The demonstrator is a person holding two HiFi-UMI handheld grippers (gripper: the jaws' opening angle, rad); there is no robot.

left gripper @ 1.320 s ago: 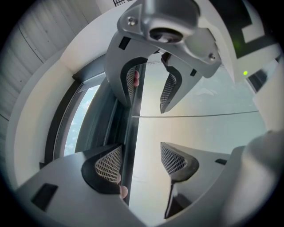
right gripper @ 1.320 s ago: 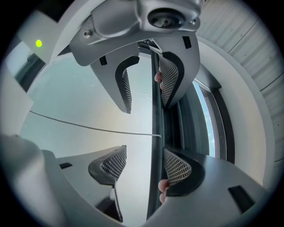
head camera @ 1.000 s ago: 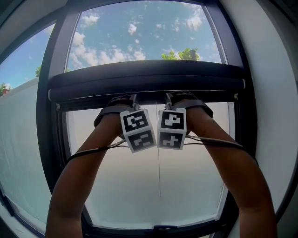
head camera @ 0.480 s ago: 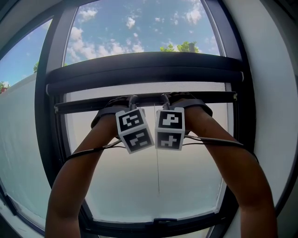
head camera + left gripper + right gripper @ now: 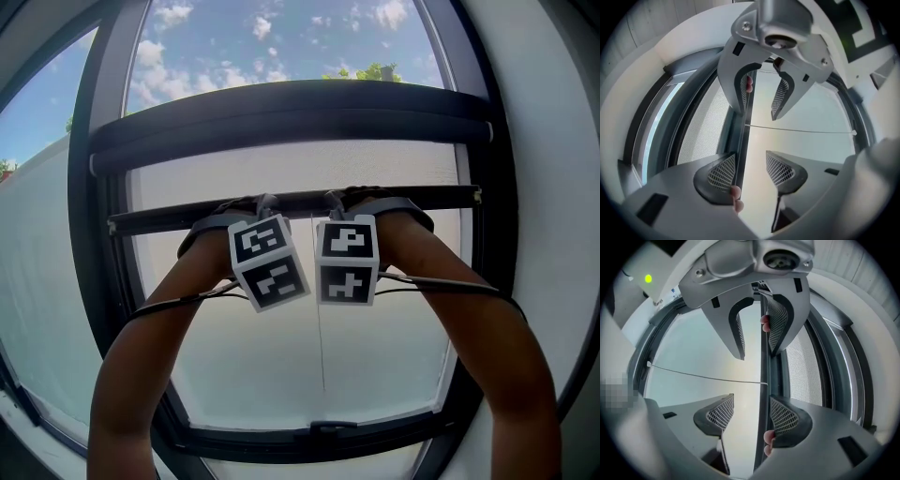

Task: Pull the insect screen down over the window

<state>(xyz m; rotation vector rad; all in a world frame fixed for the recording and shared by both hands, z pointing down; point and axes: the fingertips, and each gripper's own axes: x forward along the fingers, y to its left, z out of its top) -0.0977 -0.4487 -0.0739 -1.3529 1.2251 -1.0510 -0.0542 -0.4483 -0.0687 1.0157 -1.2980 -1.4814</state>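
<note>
The insect screen's dark bottom bar (image 5: 291,201) hangs partway down the window, and a strip of grey mesh (image 5: 300,164) shows between it and the roller cassette (image 5: 291,111). Both grippers reach up to the bar's middle, side by side. In the left gripper view the bar (image 5: 742,136) runs between the jaws of my left gripper (image 5: 751,166), against one pad (image 5: 723,172) and apart from the other; the jaws are closing. My right gripper (image 5: 751,409) straddles the bar (image 5: 764,376) the same way, with one pad (image 5: 785,416) beside it and a gap at the other.
A thin pull cord (image 5: 322,347) hangs from the bar's middle to the lower frame (image 5: 319,433). Dark window frame posts (image 5: 101,262) stand at both sides. Sky and treetops show through the glass above the cassette.
The bar has come down with both grippers on it, and a wider strip of mesh shows under the cassette. The head view has tilted down slightly.
</note>
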